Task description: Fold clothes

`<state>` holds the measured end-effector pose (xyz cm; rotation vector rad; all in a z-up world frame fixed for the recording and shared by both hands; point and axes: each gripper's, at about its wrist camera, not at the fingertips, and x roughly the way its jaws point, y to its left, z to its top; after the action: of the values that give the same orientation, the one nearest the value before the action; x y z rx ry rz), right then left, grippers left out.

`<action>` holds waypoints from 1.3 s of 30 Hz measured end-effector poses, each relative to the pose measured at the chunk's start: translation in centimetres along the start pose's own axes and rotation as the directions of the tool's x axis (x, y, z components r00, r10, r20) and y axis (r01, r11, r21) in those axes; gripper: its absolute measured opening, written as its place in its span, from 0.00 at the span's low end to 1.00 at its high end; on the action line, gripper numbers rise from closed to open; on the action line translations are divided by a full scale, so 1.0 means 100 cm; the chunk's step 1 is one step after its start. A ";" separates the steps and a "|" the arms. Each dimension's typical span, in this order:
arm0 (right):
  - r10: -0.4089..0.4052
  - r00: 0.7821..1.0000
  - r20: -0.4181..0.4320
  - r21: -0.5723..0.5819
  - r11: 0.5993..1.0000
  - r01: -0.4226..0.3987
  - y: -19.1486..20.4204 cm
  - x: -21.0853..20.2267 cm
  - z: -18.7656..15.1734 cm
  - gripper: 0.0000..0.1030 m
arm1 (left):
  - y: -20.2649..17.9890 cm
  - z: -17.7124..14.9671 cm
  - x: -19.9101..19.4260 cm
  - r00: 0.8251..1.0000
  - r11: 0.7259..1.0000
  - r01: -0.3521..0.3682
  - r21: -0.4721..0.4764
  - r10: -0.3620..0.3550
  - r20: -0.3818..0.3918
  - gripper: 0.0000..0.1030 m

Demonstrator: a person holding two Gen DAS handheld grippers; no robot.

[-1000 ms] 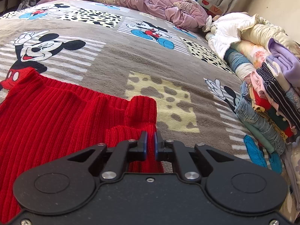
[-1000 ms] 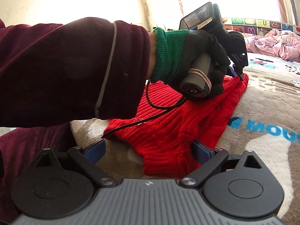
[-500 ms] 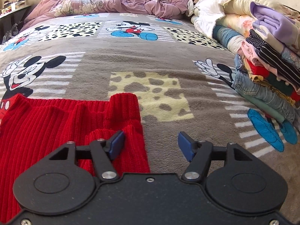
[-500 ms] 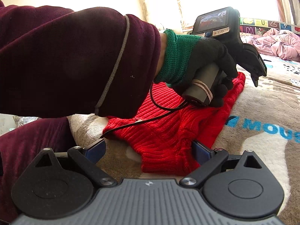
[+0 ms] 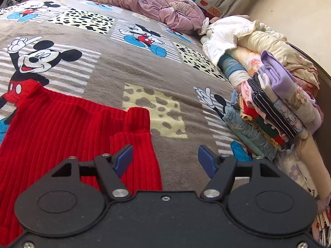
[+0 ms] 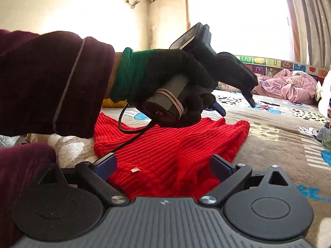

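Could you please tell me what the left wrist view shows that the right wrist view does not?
Only the left wrist view shows the stack of folded clothes along the bed's edge. Only the right wrist view shows the gloved hand holding the left gripper above the sweater, and the window. Both show the red sweater lying on the cartoon blanket and open gripper fingers.

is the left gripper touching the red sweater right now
Apart. The right wrist view shows the left gripper, jaws open, raised above the red sweater, with blanket visible between them.
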<state>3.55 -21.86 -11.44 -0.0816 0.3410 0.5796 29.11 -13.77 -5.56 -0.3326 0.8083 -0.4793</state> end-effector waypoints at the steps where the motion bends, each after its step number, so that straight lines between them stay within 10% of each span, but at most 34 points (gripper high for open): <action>1: -0.002 1.000 0.005 -0.018 1.000 0.002 0.003 0.003 0.001 0.93 | 0.001 -0.004 -0.002 1.000 1.000 0.023 -0.003 -0.023 -0.017 0.67; 11: -0.034 0.999 -0.027 -0.023 0.999 0.033 0.007 0.007 -0.001 0.94 | 0.011 -0.044 0.013 0.990 0.998 0.055 -0.003 -0.055 -0.133 0.67; 25: -0.079 0.993 -0.088 -0.003 0.997 0.079 0.008 0.007 -0.008 0.94 | 0.049 -0.057 -0.052 0.992 0.985 0.128 -0.114 -0.129 -0.004 0.69; 33: -0.074 0.997 -0.009 0.169 0.983 0.074 -0.011 -0.018 0.000 0.94 | 0.112 -0.083 -0.126 0.994 0.974 0.020 -0.225 0.004 0.109 0.69; 39: -0.069 0.996 0.054 0.339 0.939 0.047 -0.033 -0.032 -0.001 0.94 | 0.161 -0.107 -0.185 0.963 0.925 -0.024 -0.380 0.123 0.239 0.69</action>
<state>2.81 -26.28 -10.52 0.2577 0.3694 0.4574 14.58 8.47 -8.69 -0.7027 0.6505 -0.1990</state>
